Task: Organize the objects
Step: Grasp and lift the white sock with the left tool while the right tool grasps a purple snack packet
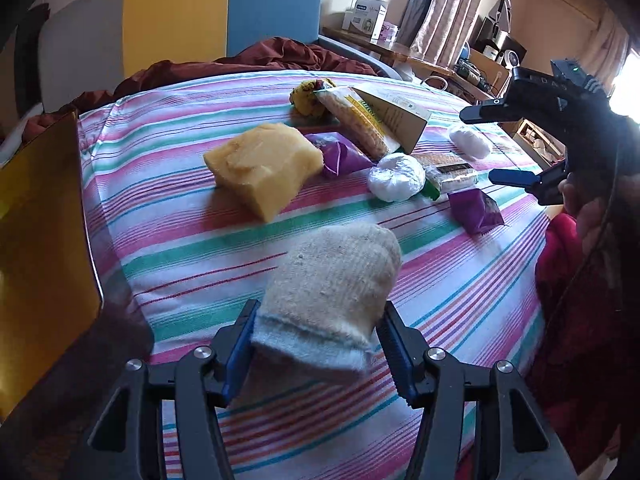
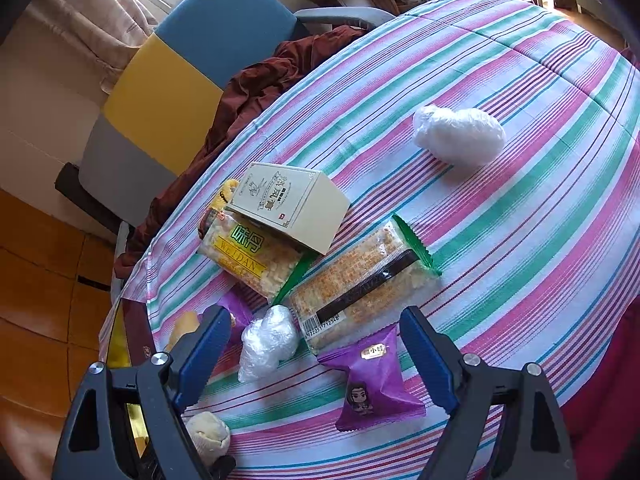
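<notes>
My left gripper (image 1: 318,344) is shut on a cream rolled sock (image 1: 336,284), held above the striped tablecloth (image 1: 200,232); the sock also shows in the right wrist view (image 2: 208,434). My right gripper (image 2: 316,344) is open and empty, hovering over a purple snack packet (image 2: 370,388), a white plastic-wrapped ball (image 2: 268,340) and a rice-cracker pack (image 2: 360,284). In the left wrist view the right gripper (image 1: 476,146) is at the right, above the table.
A yellow sponge block (image 1: 266,164), a cream box (image 2: 288,204), a WEIDAN snack pack (image 2: 248,256), a second white ball (image 2: 458,134) and another purple packet (image 1: 340,152) lie on the table. A gold-lined box (image 1: 40,232) stands at the left edge. A chair (image 2: 192,60) with red cloth is behind.
</notes>
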`<action>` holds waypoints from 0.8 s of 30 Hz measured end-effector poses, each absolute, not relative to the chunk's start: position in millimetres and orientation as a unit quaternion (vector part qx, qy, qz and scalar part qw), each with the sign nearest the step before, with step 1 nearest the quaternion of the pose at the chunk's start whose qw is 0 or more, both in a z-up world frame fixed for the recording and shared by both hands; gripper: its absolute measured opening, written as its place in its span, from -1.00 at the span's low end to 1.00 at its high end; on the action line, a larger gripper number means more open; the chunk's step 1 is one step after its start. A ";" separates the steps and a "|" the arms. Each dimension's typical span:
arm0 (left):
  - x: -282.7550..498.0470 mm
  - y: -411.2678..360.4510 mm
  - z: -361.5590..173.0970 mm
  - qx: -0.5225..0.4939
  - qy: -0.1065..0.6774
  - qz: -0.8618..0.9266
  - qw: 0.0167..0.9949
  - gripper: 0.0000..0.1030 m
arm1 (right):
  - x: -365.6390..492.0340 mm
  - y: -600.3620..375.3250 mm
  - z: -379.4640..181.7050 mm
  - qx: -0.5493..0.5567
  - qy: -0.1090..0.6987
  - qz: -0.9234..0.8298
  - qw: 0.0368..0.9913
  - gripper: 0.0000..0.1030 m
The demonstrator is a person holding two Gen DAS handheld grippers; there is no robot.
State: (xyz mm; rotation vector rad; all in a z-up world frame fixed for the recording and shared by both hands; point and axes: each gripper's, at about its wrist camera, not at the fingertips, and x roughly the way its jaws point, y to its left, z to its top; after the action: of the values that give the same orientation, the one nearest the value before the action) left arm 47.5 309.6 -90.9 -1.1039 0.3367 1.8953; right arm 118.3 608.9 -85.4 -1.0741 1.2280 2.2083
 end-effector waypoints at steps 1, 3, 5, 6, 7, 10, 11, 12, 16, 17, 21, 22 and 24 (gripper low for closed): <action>46.9 309.7 -89.8 -0.447 0.134 0.765 0.445 0.17 | 117.9 608.5 -85.7 -0.385 0.438 0.788 0.196 0.71; 45.8 314.1 -84.8 -0.442 0.133 0.767 0.445 0.37 | 117.2 608.1 -86.2 -0.389 0.436 0.787 0.197 0.71; 47.2 319.0 -78.7 -0.424 0.143 0.776 0.445 0.47 | 116.7 608.3 -87.7 -0.392 0.438 0.785 0.197 0.71; 46.3 323.9 -77.2 -0.417 0.151 0.776 0.448 0.49 | 116.3 608.2 -88.9 -0.394 0.440 0.783 0.196 0.71; 48.3 328.1 -75.0 -0.406 0.164 0.778 0.451 0.49 | 115.8 607.9 -89.8 -0.396 0.441 0.781 0.197 0.71; 49.4 339.6 -76.3 -0.394 0.194 0.773 0.457 0.52 | 114.2 606.3 -91.5 -0.403 0.438 0.779 0.197 0.71; 48.9 340.0 -77.5 -0.395 0.197 0.771 0.459 0.52 | 113.6 605.8 -92.0 -0.405 0.437 0.778 0.198 0.71; 48.7 342.3 -80.2 -0.398 0.198 0.767 0.463 0.44 | 113.2 605.3 -92.9 -0.408 0.436 0.777 0.198 0.71; 52.4 343.7 -88.2 -0.408 0.189 0.758 0.473 0.07 | 108.8 601.8 -99.8 -0.439 0.421 0.764 0.215 0.71; 54.6 343.1 -89.2 -0.401 0.191 0.761 0.473 0.06 | 107.6 600.4 -101.5 -0.448 0.415 0.760 0.221 0.71; 50.1 337.9 -93.2 -0.414 0.164 0.757 0.477 0.06 | 103.3 593.8 -103.5 -0.475 0.377 0.756 0.247 0.71; 47.9 336.7 -95.0 -0.420 0.158 0.755 0.478 0.06 | 101.7 591.9 -104.0 -0.481 0.369 0.755 0.247 0.70; 47.4 334.6 -96.2 -0.418 0.149 0.756 0.481 0.06 | 98.1 587.1 -106.6 -0.495 0.359 0.753 0.242 0.58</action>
State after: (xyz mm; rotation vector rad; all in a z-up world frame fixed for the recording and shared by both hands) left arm 47.4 334.6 -96.2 -1.0201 0.3645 1.8425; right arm 98.1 587.1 -106.6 -1.3545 0.9804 2.0595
